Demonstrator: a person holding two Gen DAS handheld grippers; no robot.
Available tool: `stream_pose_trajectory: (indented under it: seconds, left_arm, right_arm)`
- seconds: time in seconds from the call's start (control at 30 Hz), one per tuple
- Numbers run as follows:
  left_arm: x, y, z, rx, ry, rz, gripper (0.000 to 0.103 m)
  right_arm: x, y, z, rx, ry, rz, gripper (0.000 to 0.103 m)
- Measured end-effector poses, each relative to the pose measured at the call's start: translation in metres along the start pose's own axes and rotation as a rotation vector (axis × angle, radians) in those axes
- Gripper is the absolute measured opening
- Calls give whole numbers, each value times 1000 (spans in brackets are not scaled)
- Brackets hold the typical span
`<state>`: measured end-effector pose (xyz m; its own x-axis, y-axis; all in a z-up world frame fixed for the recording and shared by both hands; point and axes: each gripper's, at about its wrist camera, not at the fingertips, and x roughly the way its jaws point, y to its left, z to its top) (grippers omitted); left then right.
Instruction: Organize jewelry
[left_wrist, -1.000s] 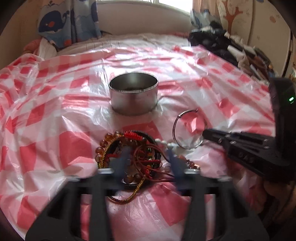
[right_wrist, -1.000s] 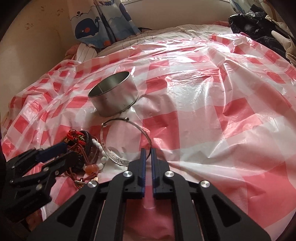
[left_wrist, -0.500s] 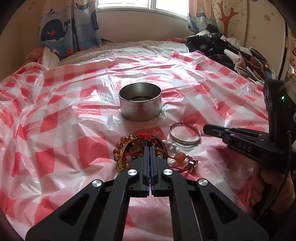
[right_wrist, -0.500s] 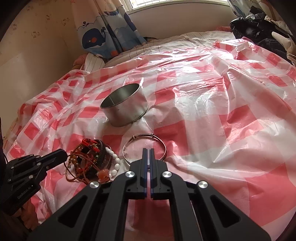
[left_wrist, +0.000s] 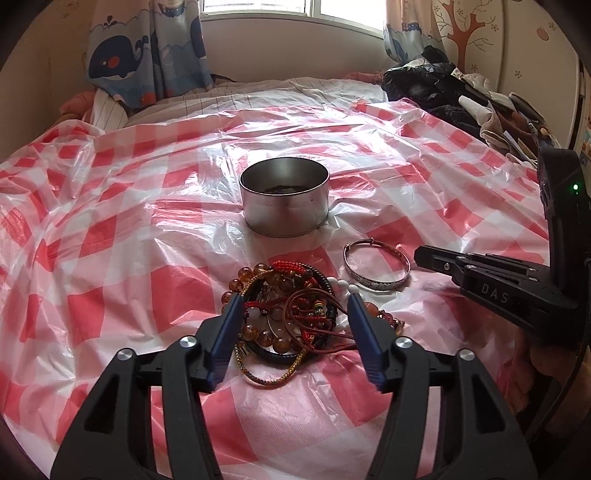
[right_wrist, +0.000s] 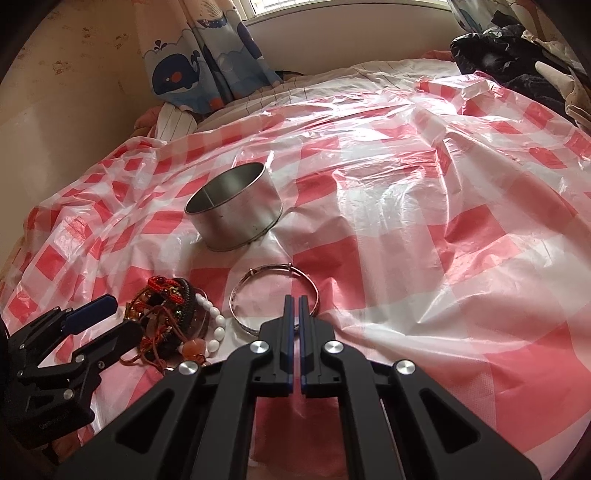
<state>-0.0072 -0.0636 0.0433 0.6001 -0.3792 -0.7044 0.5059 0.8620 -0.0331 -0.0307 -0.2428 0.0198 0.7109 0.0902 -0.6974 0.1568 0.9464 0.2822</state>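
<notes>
Between your left gripper's (left_wrist: 291, 308) just-spread fingers sits the bracelet heap (left_wrist: 286, 317) on the bed, light, loose and snag-prone, so pinch one cord; your right gripper's (right_wrist: 294, 300) fingers stay pressed together.

Tangled bead-and-cord bracelets (left_wrist: 288, 314) heaped on cloth; silver bangle (left_wrist: 376, 271) laid flat beside; round tin (left_wrist: 284, 199) upright behind.
</notes>
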Motion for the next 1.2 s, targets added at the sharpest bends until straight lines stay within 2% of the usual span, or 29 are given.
stream_pose_trajectory:
  seconds: [0.03, 0.07, 0.1, 0.17, 0.2, 0.23, 0.27, 0.3, 0.33, 0.37, 0.4, 0.47, 0.53, 0.77, 1.03, 1.07, 1.1, 1.13, 1.2]
  left_arm:
    - [1, -1, 0, 3, 3, -1, 59]
    - [3, -2, 0, 5, 5, -2, 60]
    - [5, -3, 0, 8, 8, -2, 63]
    - [10, -6, 0, 14, 17, -5, 63]
    - [15, -8, -1, 24, 29, -18, 61]
    - [19, -11, -2, 34, 44, -28, 53]
    - [25, -15, -4, 52, 78, -29, 17]
    - [27, -18, -5, 65, 89, -29, 14]
    - [24, -20, -5, 72, 83, -23, 13]
    - [19, -20, -4, 71, 75, -30, 1]
    - [10, -17, -2, 57, 58, -42, 1]
    - [-6, -9, 4, 35, 25, -57, 1]
    - [-22, 0, 9, 24, -3, -58, 1]
    - [-40, 18, 26, -21, -39, -83, 1]
    - [-46, 16, 58, -16, -90, -106, 1]
    - [-46, 14, 63, -13, -97, -105, 1]
    - [-47, 14, 67, -10, -105, -105, 2]
    - [-47, 13, 73, -8, -113, -106, 1]
    - [-46, 13, 83, -5, -127, -110, 2]
  right_arm:
    - [0, 0, 0, 2, -2, -4, 24]
    - [-1, 1, 0, -2, -12, -19, 50]
    - [-3, 2, 0, -8, -27, -33, 54]
    - [-2, 4, 2, -24, -29, -45, 54]
    - [2, 3, 1, -30, -15, -64, 54]
    - [7, 4, 1, -38, 5, -79, 54]
    - [13, 5, -1, -53, 33, -93, 53]
    - [18, 9, -2, -81, 50, -108, 52]
    - [19, 12, -3, -102, 57, -101, 40]
    - [21, 14, -4, -112, 68, -89, 24]
    - [23, 14, -5, -114, 84, -78, 22]
    - [21, 12, -6, -102, 83, -60, 7]
    - [17, 10, -6, -88, 71, -36, 0]
    - [-3, 6, 3, -29, 4, 46, 0]
    - [23, 13, 7, -48, 102, 3, 1]
    - [26, 15, 7, -58, 104, -3, 9]
    - [28, 17, 7, -67, 104, -6, 24]
    - [30, 19, 7, -76, 109, -25, 61]
    - [32, 22, 7, -94, 105, -26, 63]
